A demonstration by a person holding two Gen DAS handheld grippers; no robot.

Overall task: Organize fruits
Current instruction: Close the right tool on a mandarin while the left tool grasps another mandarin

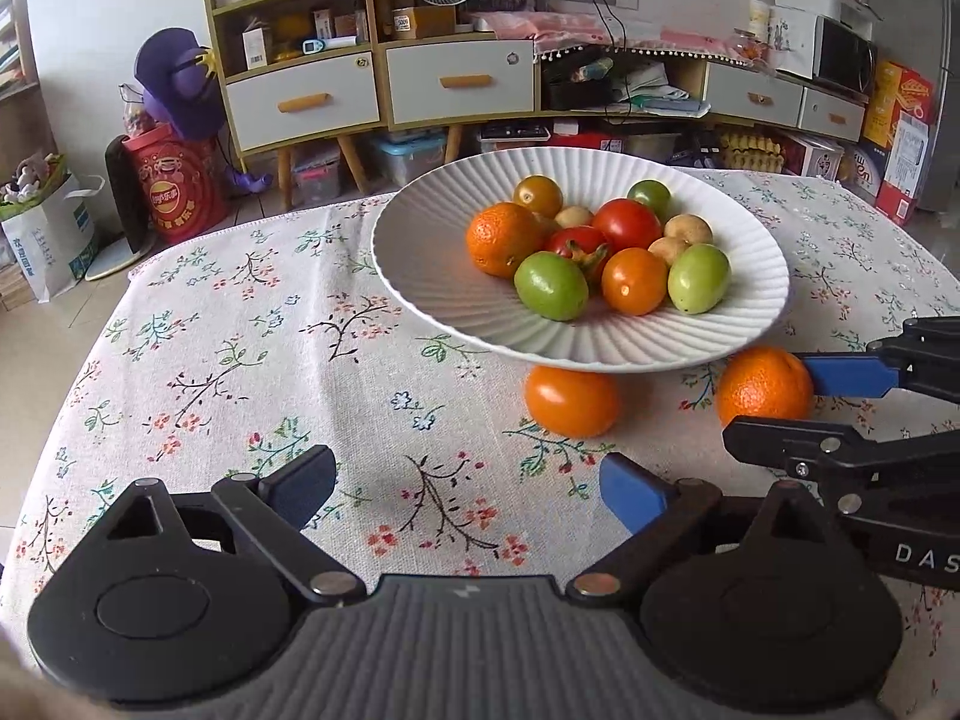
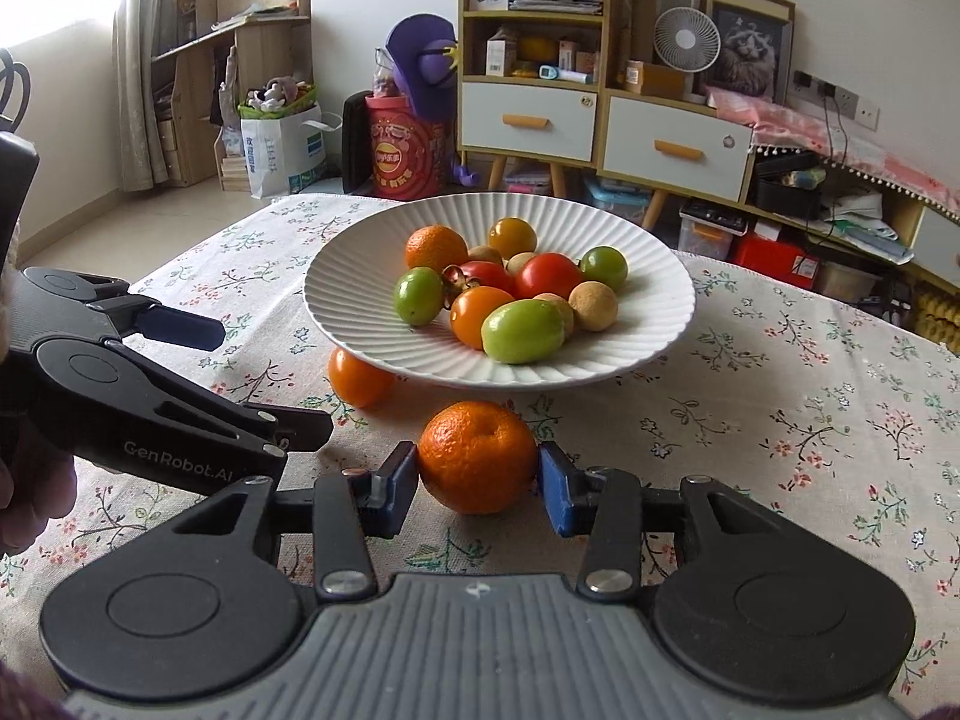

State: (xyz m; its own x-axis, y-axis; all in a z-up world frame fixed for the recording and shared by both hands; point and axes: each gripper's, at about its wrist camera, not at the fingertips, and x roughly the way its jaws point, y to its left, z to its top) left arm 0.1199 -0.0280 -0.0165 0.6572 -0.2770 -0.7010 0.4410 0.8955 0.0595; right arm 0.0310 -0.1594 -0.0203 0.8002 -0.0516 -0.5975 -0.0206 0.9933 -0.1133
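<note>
- The right hand-held gripper (image 2: 477,480) is clenched on a mandarin (image 2: 477,457), one blue pad pressed to each side of the fruit; the mandarin sits low over the floral tablecloth (image 2: 780,420), and I cannot tell whether it touches the cloth.
- In the left wrist view the same mandarin (image 1: 763,385) lies near the right edge of the table, just in front of the plate's near rim, with the right hand-held gripper (image 1: 798,402) coming in from the right.
- The left hand-held gripper (image 1: 465,483) is released, its blue pads spread wide with only tablecloth (image 1: 240,330) between them, close to the near edge of the table.
- From the right wrist view the left hand-held gripper (image 2: 264,372) hangs at the left side, over the cloth, apart from any fruit.
- A white ribbed plate (image 2: 648,336) stands toward the far edge of the table and holds a pile of fruit: another mandarin (image 2: 436,247), red tomatoes (image 2: 547,275), green fruits (image 2: 521,331), small orange tomatoes (image 2: 474,306) and pale brown round fruits (image 2: 593,305).
- One orange tomato (image 2: 359,383) rests on the cloth, partly tucked beneath the plate's near rim, just left of the gripped mandarin.
- In the left wrist view that orange tomato (image 1: 570,401) lies under the plate (image 1: 420,252) rim, near the mandarin.
</note>
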